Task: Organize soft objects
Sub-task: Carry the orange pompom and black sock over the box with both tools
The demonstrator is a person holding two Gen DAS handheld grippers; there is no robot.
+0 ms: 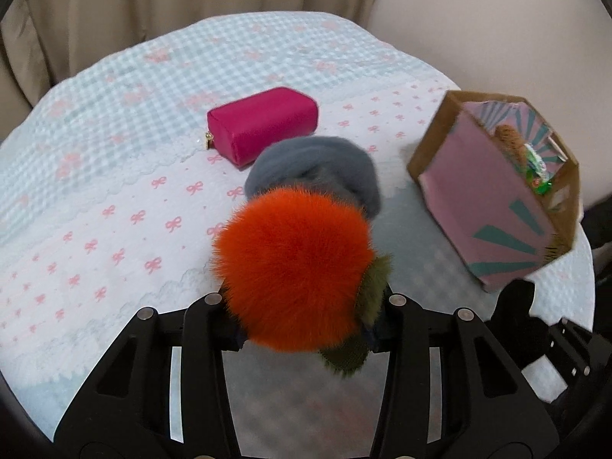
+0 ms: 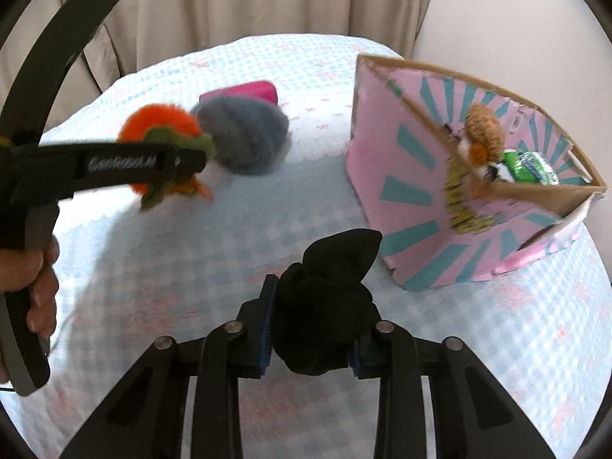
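Note:
My left gripper [image 1: 306, 325] is shut on a fluffy orange pompom with olive green leaves [image 1: 294, 279] and holds it above the table. It also shows in the right wrist view [image 2: 160, 126], gripper [image 2: 183, 160] seen from the side. A grey wool ball [image 1: 317, 168] [image 2: 244, 134] lies on the cloth just beyond it. My right gripper [image 2: 310, 329] is shut on a bunched black cloth [image 2: 325, 306], held above the table in front of the pink cardboard box [image 2: 386, 160] [image 1: 478, 199]. The box holds a tan plush toy [image 2: 482, 126] and a green packet [image 2: 528, 168].
A magenta zip pouch [image 1: 264, 122] [image 2: 244, 90] lies behind the grey ball. The round table carries a blue checked cloth with pink bows [image 1: 114, 191]. Beige curtains [image 2: 229, 0] hang behind the table.

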